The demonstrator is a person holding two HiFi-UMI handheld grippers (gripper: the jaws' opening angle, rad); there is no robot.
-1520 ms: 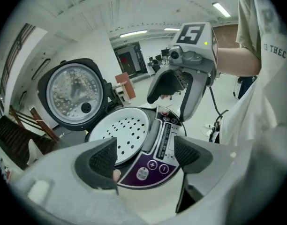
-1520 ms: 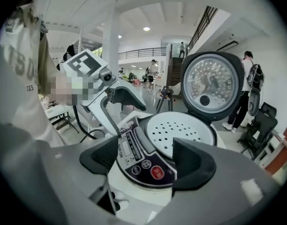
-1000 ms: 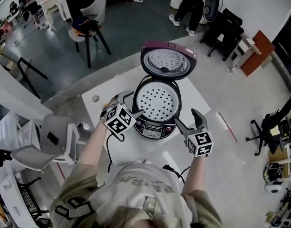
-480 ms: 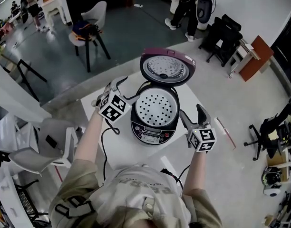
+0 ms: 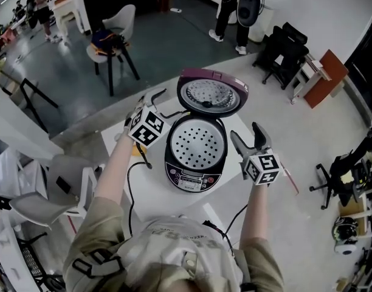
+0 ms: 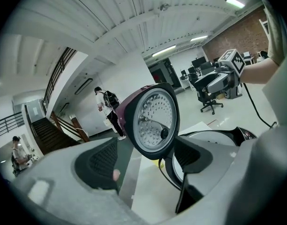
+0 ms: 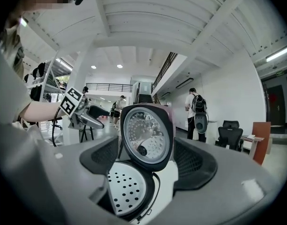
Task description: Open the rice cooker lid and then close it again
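Rice cooker [image 5: 195, 148] mid-table on white table [image 5: 155, 190], lid [image 5: 211, 95] raised at its 12 o'clock | left gripper [image 5: 152, 102] at 10 o'clock, jaws wide, empty | right gripper [image 5: 247, 135] at 3 o'clock, jaws wide, empty

Dark floor [image 5: 64, 72] — white chair [image 5: 122, 18].
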